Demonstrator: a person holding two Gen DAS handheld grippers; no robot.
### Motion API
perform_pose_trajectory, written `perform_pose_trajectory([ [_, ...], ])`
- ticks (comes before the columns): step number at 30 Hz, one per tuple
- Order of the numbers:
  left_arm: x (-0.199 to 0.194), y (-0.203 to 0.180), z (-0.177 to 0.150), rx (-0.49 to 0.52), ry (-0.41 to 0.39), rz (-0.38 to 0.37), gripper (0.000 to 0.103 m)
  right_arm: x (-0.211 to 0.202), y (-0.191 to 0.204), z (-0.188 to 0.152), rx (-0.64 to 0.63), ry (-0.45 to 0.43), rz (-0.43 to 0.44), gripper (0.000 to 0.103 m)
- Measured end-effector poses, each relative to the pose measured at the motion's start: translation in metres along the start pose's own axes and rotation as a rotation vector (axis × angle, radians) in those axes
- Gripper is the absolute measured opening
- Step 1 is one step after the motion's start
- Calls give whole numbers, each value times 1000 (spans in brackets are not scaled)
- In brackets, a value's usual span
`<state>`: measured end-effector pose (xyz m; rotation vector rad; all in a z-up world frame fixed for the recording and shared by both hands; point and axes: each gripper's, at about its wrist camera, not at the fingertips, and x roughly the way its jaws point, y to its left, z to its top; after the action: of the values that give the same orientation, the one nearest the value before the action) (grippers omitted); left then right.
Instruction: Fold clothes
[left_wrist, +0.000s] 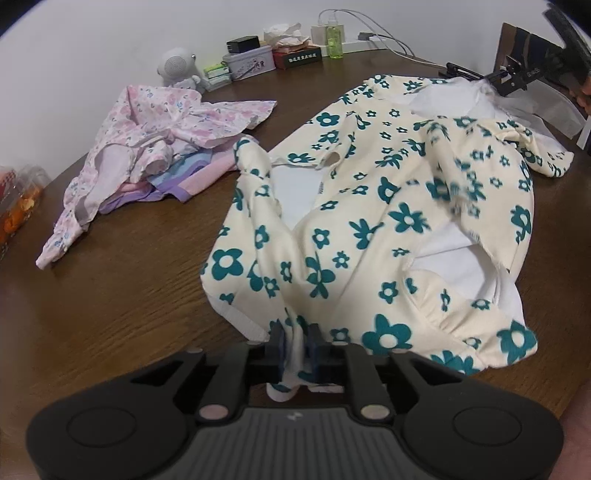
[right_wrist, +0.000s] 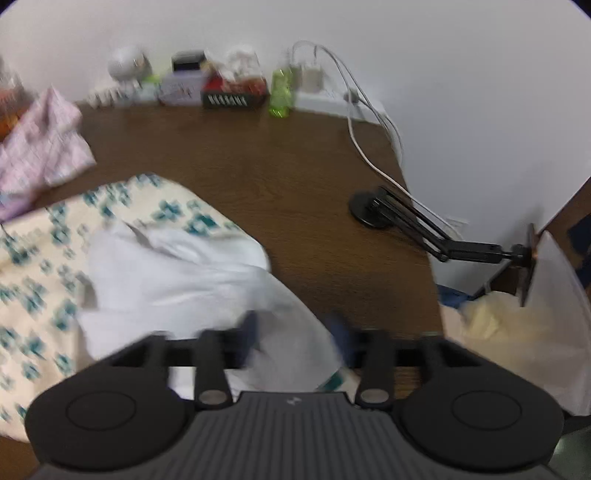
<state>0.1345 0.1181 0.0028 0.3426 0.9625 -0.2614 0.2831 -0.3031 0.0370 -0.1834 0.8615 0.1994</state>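
Both fingers pinch the floral garment (left_wrist: 369, 206), left gripper (left_wrist: 295, 345) and right gripper (right_wrist: 295, 332), mid-spread; next, lay it flat on the tabletop (left_wrist: 129, 295).

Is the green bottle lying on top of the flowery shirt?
No, the green bottle stands upright by the wall, far behind the flowery shirt.

Print on the dark box (left_wrist: 297, 58) and the tin (left_wrist: 251, 65) — too small and blurred to read
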Motion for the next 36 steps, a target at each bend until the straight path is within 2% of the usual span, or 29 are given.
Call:
perform_pose_trajectory([
  [1,-4,3,2,-10,-10,0,24,-4,1,-2,14,-21,13,65],
  [4,-22,16,12,-47,-80,12,48,-22,18,-13,4,-71,47,66],
  [7,-31,29,31,-71,-150,35,59,-35,49,-29,-72,-78,112,66],
  [9,-23,33,47,-73,-153,40,59,-44,70,-40,-122,-82,155,66],
  [15,32,29,87,-45,-78,78,59,-65,136,-70,-279,-85,281,66],
  [17,49,28,93,-60,-61,85,58,-63,164,-79,-336,-85,309,66],
  [18,57,29,93,-72,-52,78,52,-65,179,-84,-366,-91,322,66],
  [19,62,30,94,-84,-44,68,35,-64,192,-86,-385,-99,351,66],
  [20,65,32,92,-91,-34,52,26,-66,202,-88,-394,-106,386,66],
  [21,68,33,91,-96,-26,38,11,-69,211,-89,-403,-113,421,66],
  [23,68,31,89,-84,-27,38,10,-75,233,-92,-448,-121,497,66],
  [27,65,30,84,-79,-24,45,10,-84,274,-101,-560,-121,590,66],
  [32,60,33,76,-86,-15,30,10,-73,307,-110,-620,-79,596,65],
  [34,56,32,71,-74,-15,35,10,-71,312,-113,-633,-58,592,47],
  [35,53,30,67,-61,-14,41,10,-72,310,-114,-638,-55,585,29],
  [36,50,27,62,-40,-12,50,10,-72,308,-114,-643,-51,578,22],
])
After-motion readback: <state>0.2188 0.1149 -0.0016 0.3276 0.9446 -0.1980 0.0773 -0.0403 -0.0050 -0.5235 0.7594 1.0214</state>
